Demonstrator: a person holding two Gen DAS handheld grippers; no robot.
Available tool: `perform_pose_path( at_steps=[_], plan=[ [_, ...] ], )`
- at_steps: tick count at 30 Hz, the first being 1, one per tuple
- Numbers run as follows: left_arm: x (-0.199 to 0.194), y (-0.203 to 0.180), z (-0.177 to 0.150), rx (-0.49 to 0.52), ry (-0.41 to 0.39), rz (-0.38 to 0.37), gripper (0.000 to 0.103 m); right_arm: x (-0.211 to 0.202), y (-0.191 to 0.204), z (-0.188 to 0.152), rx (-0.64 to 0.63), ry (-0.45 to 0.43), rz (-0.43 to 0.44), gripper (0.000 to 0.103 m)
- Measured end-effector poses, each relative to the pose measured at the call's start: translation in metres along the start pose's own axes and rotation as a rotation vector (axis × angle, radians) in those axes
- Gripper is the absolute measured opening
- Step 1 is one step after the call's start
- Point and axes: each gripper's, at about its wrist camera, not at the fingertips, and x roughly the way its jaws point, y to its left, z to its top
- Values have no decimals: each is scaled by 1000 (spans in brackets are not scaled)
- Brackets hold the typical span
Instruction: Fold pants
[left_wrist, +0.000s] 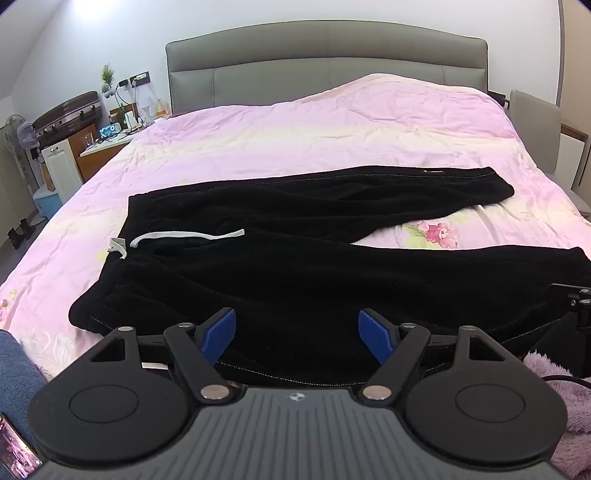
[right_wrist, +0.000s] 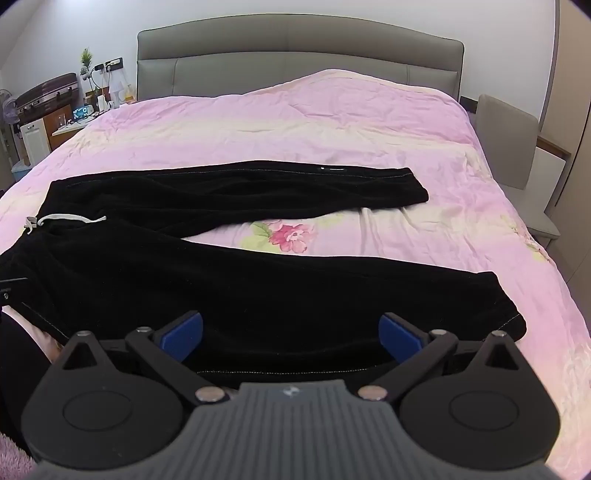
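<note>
The left gripper (left_wrist: 297, 334) hung with its blue pads spread wide and nothing between them, tilted down over the near edge of the black pants (left_wrist: 295, 266), while the right gripper (right_wrist: 291, 338) stood equally wide and empty over the same near leg, further toward its cuff. The pants lay flat on a pink floral bedspread (left_wrist: 332, 133), directly ahead of and just below both claws, their long axis running left to right across the bed rather than away from the person. The waistband, marked by a white drawstring (left_wrist: 177, 238), sat at the left; the two legs splayed apart toward the right, a printed flower (right_wrist: 290, 234) on the spread showing in the gap between them. That placed the left claw nearer the waist end and the right claw nearer the near leg's cuff (right_wrist: 509, 321). The far leg (right_wrist: 258, 188) stretched beyond, its hem well apart from either claw. Judging by this layout, a first fold would likely carry the near leg away from the person onto the far one. A grey padded headboard (left_wrist: 325, 62) closed the scene behind.
</note>
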Motion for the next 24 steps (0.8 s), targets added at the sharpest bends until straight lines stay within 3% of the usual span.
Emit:
perform_pose_path(
  at_steps=[24],
  plan=[
    [3,3,1,-8,8,10,89,0,-2,0,-4,-3,5,98]
  ],
)
